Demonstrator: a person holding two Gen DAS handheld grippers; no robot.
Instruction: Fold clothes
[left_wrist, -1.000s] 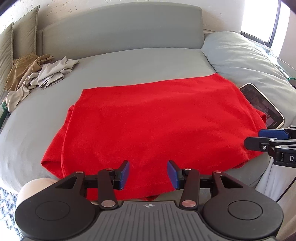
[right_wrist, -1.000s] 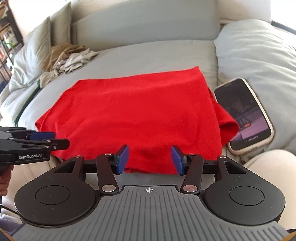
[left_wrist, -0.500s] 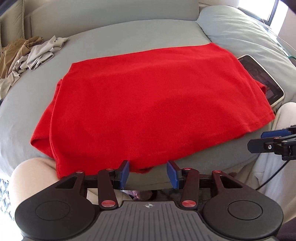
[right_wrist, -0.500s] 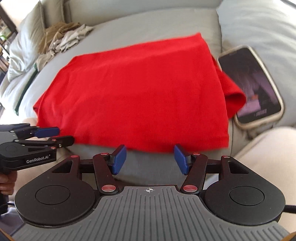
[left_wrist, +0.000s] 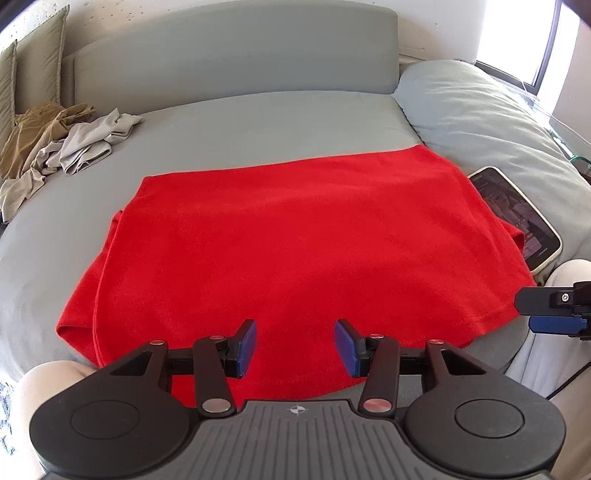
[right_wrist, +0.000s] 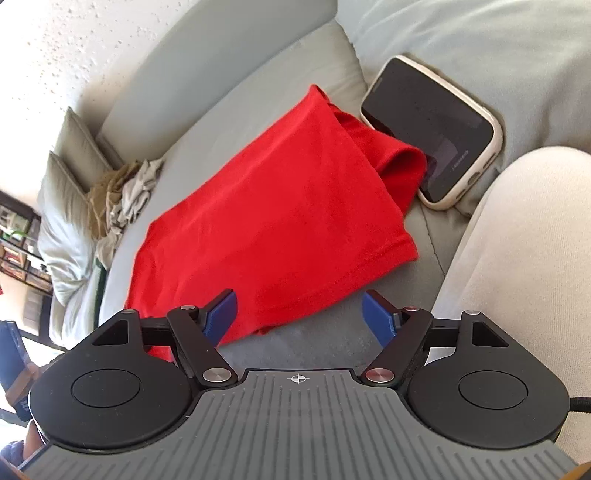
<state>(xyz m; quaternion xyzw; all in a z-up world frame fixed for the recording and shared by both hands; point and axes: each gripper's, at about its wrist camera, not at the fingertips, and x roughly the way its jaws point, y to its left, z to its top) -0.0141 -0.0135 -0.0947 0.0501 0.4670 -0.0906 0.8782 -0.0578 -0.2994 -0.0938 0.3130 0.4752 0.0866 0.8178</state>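
Observation:
A red shirt (left_wrist: 295, 243) lies flat and partly folded on the grey sofa seat (left_wrist: 258, 118). It also shows in the right wrist view (right_wrist: 266, 221). My left gripper (left_wrist: 295, 345) is open and empty, just above the shirt's near hem. My right gripper (right_wrist: 299, 317) is open and empty, tilted, with its left pad over the shirt's near right corner. The right gripper's fingers (left_wrist: 546, 314) also show at the right edge of the left wrist view.
A phone (left_wrist: 517, 218) lies on the seat touching the shirt's right side; it also shows in the right wrist view (right_wrist: 432, 129). A pile of beige and tan clothes (left_wrist: 62, 144) sits at the back left. A grey pillow (left_wrist: 480, 110) lies at the right. The person's knee (right_wrist: 517, 258) is at the right.
The left gripper moved forward over the shirt's near hem. The right gripper swung right, rolled, and closed in on the shirt's near right corner. Both stayed open.

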